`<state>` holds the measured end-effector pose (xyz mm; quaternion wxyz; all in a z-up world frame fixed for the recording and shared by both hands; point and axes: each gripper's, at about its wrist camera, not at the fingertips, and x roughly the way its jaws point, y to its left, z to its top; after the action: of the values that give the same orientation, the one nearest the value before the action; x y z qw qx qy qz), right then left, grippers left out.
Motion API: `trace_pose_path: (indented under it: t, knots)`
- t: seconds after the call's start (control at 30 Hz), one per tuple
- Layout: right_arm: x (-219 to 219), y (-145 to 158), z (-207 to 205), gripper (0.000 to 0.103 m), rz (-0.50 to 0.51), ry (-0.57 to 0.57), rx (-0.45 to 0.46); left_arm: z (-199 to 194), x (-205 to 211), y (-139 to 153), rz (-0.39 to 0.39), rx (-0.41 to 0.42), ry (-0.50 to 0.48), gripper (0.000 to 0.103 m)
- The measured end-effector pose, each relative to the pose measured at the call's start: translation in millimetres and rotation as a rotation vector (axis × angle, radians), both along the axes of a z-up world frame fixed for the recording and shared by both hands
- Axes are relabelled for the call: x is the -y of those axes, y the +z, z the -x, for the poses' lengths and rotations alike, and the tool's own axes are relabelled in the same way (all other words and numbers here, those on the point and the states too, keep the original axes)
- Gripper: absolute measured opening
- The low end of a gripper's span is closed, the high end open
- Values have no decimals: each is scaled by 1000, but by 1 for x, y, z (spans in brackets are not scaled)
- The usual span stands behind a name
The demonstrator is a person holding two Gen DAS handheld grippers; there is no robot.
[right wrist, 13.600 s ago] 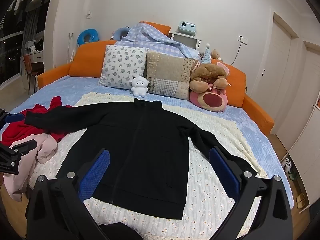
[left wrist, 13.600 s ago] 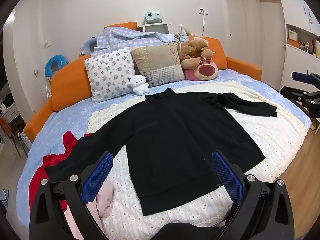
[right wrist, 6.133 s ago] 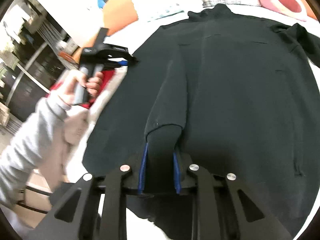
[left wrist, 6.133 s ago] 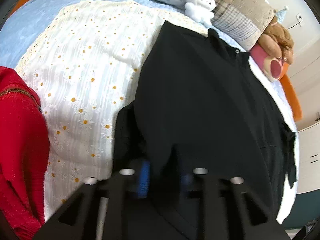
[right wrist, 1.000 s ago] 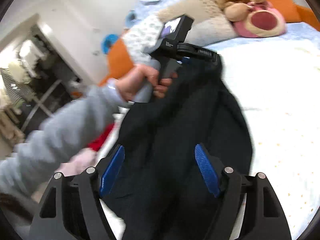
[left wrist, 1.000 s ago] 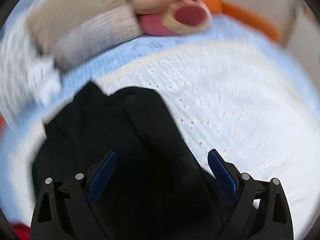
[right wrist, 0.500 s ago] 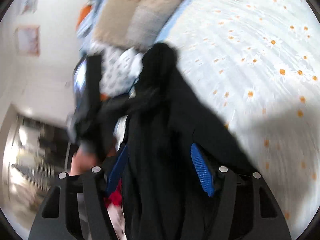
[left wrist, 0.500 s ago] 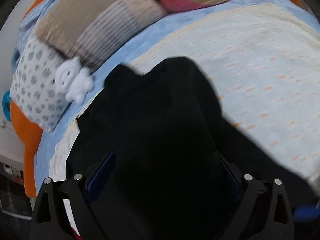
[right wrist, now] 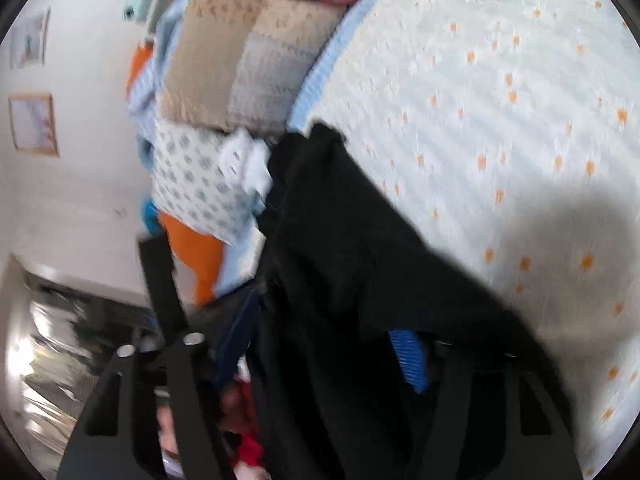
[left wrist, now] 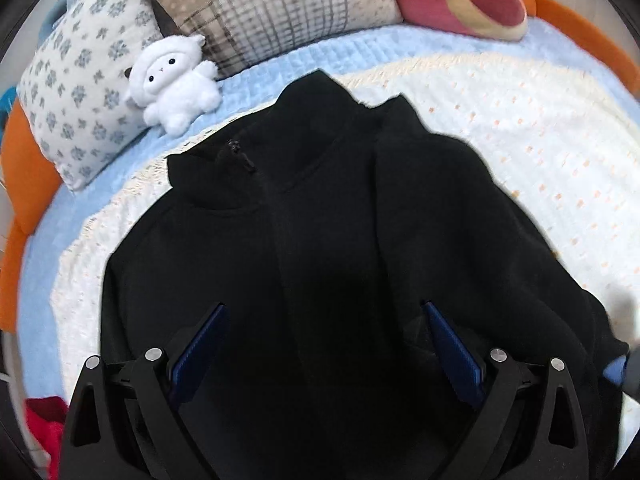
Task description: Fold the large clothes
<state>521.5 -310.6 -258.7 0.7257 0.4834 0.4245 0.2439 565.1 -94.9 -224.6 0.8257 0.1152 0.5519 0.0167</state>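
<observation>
A black zip jacket (left wrist: 320,220) lies on the daisy-print blanket (left wrist: 540,140), collar toward the pillows and both sides folded in over the front. My left gripper (left wrist: 324,328) hovers over its middle, pointing steeply down, open with nothing pinched. In the rolled right wrist view the jacket's (right wrist: 340,260) right edge runs between the fingers of my right gripper (right wrist: 320,348). Its jaws are closing, and black fabric fills the gap and partly covers the blue pad (right wrist: 408,360). A blurred black gripper body (right wrist: 160,280) shows at the left.
A white plush toy (left wrist: 172,80) sits just beyond the collar, against a flowered pillow (left wrist: 80,80) and a patchwork pillow (left wrist: 272,12). A pink plush (left wrist: 472,4) lies at the back right. The orange bed frame (left wrist: 24,152) rims the bed. A red garment (left wrist: 44,420) lies at the left.
The left gripper has swung across until the jacket's collar and front sit centred. The right gripper rolled sideways, sank to the jacket's right edge, and its jaws narrowed around the fabric.
</observation>
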Motion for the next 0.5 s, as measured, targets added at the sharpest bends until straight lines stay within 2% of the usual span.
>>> trace_pose_path:
  t: [0.07,0.13,0.2,0.3,0.37,0.4,0.5]
  knots:
    - [28,6,-2,59,-91,-67,39,-2,-2,4,67,14,8,98]
    - [54,1,-6,59,-176,-117,21,-6,-3,6,122,16,21,98]
    - [74,-6,-13,59,-198,-160,-11,-12,-2,4,175,11,37,98]
    - [86,-25,-25,58,-231,-153,-66,-18,4,-1,228,10,57,98]
    - [88,-35,-28,58,-248,-141,-91,-21,8,-8,237,-4,60,98]
    - [88,-37,-28,58,-241,-127,-93,-22,9,-14,229,-21,63,98]
    - [80,-26,-22,57,-87,-35,-61,-20,7,-21,256,-16,71,98]
